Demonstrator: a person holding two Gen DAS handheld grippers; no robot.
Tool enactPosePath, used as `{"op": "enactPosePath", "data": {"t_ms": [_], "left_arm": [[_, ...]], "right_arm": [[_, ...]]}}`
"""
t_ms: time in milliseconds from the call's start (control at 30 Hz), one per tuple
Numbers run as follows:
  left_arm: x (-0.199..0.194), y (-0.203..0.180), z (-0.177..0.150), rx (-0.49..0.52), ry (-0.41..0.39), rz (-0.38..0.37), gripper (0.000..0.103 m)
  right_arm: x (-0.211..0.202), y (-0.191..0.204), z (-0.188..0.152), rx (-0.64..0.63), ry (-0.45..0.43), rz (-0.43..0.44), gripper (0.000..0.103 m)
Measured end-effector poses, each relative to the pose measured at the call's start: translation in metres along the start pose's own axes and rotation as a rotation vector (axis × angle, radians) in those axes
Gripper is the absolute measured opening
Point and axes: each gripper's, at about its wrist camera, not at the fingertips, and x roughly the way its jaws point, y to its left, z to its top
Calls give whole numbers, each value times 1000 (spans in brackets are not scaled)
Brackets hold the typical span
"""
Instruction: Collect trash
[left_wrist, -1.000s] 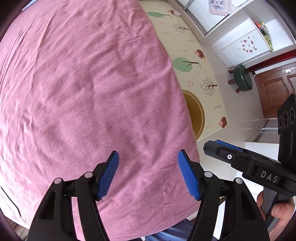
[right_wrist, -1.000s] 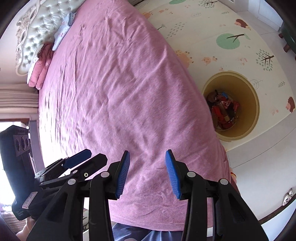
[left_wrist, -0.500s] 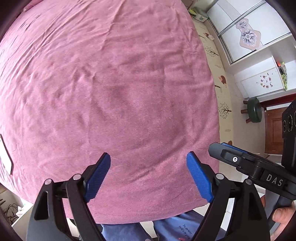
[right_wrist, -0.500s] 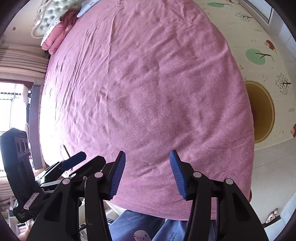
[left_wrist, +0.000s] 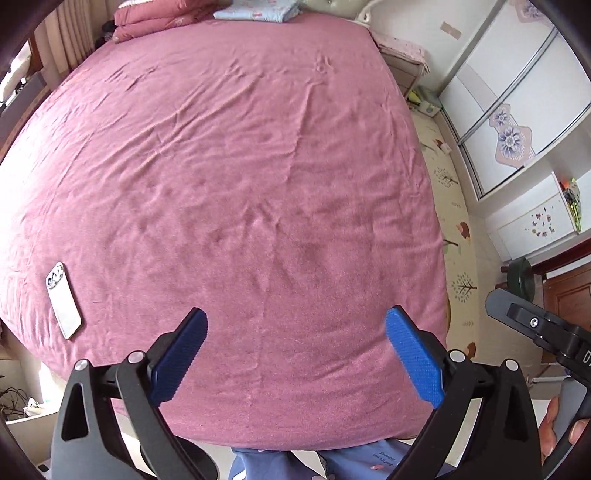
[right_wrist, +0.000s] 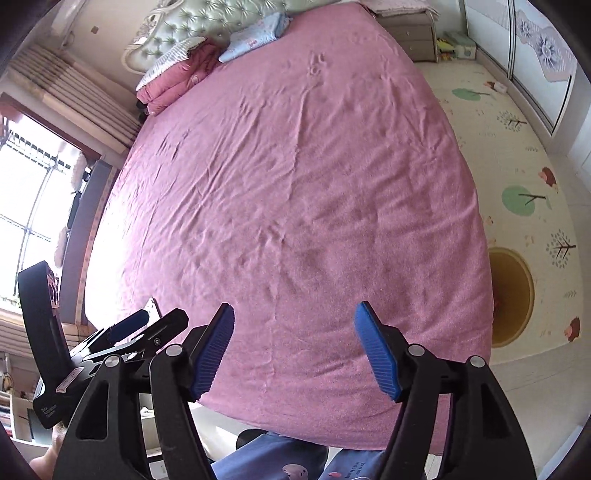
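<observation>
Both tools hang over the bed with nothing between their blue pads. Left hand-held gripper (left_wrist: 296, 345) sits at the bottom of its own view, released, jaws spread wide after just opening further; only pink sheet shows in the gap. In the right wrist view the same tool appears at the lower left as a black body with one blue pad.

Going left to right in the left wrist view: a phone (left_wrist: 63, 300) lies face down at the left edge of the bed (left_wrist: 236, 177), near the mattress rim. Folded pink bedding (left_wrist: 147, 20) and a light blue folded cloth (left_wrist: 258, 11) rest at the top of the frame by the headboard. The wrinkled pink sheet fills the middle. A patterned floor mat (left_wrist: 448, 206) runs down the right side, with white sliding cupboards (left_wrist: 517, 110) beyond it and a dark green stool (left_wrist: 521, 282) lower right. A hand (left_wrist: 557, 432) shows at the lower right edge.

Right hand-held gripper (right_wrist: 294, 349) is likewise released, its jaws having just widened, empty over the sheet. In its view a window (right_wrist: 33, 192) glows at the left, and the yellow bin (right_wrist: 511, 295) stands on the mat at the right, just beside the bed edge. Its contents cannot be made out, and no loose trash is visible on the bed.
</observation>
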Motion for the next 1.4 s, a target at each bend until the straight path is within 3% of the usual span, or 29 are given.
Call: {"op": "enactPosePath", "data": {"t_ms": [167,233,333,500,667,967,1167,1400], "left_arm": [[-54,10,9,-34,-151,12,99],[-71,13,12,-44,-188,3,99],[-89,15,13,-49,-226,27,99],[-100,18,8,-54,-239,87,99],[-112,26,8,-88,-287,92,99],[-125,17,7,-39,-347,138,99],[-126,11,9,-1,-356,131,99],[-121,17,12,-26,-331,103,99]], "right_arm": [[-32,33,9,-88,-93,14,78],[-42,45,10,-122,-124,12,85],[-53,55,8,-151,-174,5,88],[-60,65,5,-190,-206,13,92],[-59,71,2,-216,-204,42,92],[-59,71,-1,-206,-203,38,92],[-57,72,0,-205,-195,38,92],[-59,73,1,-211,-205,23,92]]}}
